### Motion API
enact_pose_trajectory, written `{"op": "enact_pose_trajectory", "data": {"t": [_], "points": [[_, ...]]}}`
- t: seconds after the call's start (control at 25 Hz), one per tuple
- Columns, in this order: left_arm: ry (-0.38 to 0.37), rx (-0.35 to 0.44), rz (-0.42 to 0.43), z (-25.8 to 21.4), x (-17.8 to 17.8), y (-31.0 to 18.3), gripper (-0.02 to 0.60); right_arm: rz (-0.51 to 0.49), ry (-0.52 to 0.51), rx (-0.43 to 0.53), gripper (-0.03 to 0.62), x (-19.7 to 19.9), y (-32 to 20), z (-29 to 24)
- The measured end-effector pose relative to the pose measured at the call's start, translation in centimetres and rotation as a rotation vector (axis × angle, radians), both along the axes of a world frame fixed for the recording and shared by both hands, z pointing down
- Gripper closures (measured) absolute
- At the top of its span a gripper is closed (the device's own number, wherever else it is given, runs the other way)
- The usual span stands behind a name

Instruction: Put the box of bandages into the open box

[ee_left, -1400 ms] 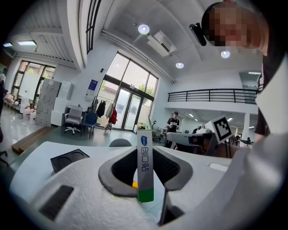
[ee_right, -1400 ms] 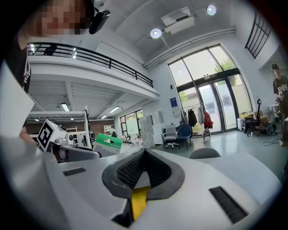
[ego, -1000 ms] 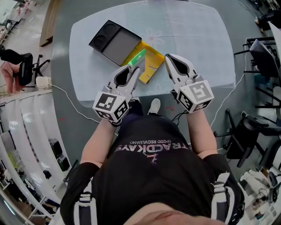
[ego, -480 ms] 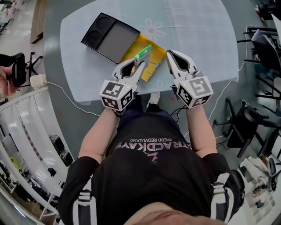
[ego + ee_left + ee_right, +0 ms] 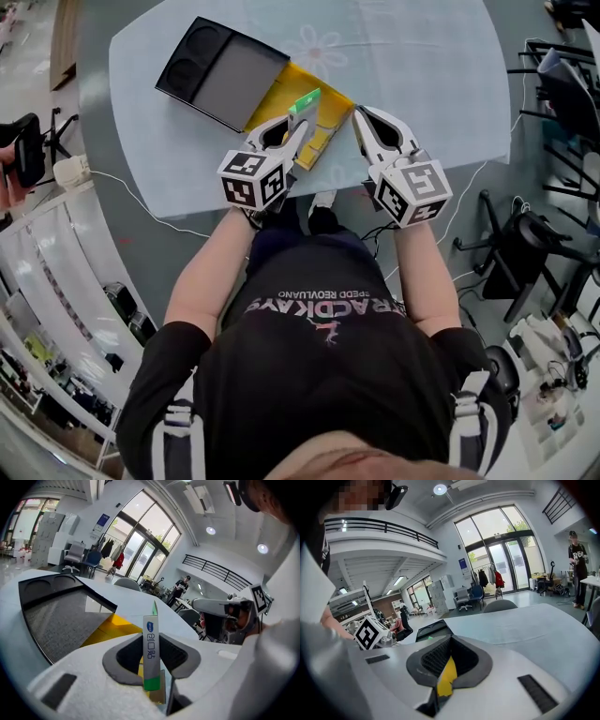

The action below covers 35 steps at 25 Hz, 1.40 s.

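Note:
My left gripper (image 5: 298,124) is shut on the box of bandages (image 5: 303,101), a narrow white box with blue print and a green end. In the left gripper view the bandage box (image 5: 151,644) stands upright between the jaws. Just ahead of it lies the yellow open box (image 5: 325,127), joined to a black tray (image 5: 220,70) with two round recesses and a grey panel. My right gripper (image 5: 357,114) is at the yellow box's right corner. In the right gripper view a yellow flap (image 5: 448,677) is pinched between the jaws.
The pale oval table (image 5: 422,84) carries the boxes on its near left part. Its front edge runs just under both grippers. Black chairs (image 5: 520,272) stand on the floor at the right. A white cable (image 5: 141,202) trails across the floor at the left.
My left gripper has moved forward with the bandage box, closer over the yellow box. The right gripper has stayed at the box's right corner.

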State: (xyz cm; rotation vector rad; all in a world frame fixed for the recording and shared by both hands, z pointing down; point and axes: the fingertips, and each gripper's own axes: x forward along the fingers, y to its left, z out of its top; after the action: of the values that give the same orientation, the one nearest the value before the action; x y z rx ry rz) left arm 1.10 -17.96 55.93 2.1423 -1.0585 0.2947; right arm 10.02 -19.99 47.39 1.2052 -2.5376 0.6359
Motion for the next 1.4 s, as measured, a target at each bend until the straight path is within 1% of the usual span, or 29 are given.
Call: {"op": "enact_pose_trajectory", "data": {"t": [0.2,0.64,0.84,0.96,1.12,1.32,1.4], "points": [[0.026,-0.073,-0.025,2.1,0.1,-0.1,0.476,-0.006,0.004,-0.018,0.583,0.0,0.2,0.9],[0.088,-0.205,-0.090,5.0,0.0,-0.6,0.476,-0.012,0.002,-0.047,0.583,-0.4,0.1,2.0],[0.103,-0.246,-0.107,5.9,0.0,-1.1,0.476,-0.007,0.002,-0.057,0.583,-0.5,-0.2,2.4],[0.089,-0.257,-0.108,6.2,0.3,-1.1,0.476,-0.002,0.001,-0.061,0.583,-0.2,-0.1,2.7],[0.037,-0.275,-0.110,6.6,0.3,-1.3,0.476,0.001,0.000,-0.066,0.583,0.0,-0.1,2.9],[0.020,-0.306,-0.145,6.9,0.2,-1.8,0.472,0.001,-0.009,-0.069,0.583,0.2,-0.2,3.0],[-0.011,-0.316,-0.149,7.2,-0.1,-1.9,0.468,0.001,-0.012,-0.070,0.583,0.2,-0.4,3.0]]}}
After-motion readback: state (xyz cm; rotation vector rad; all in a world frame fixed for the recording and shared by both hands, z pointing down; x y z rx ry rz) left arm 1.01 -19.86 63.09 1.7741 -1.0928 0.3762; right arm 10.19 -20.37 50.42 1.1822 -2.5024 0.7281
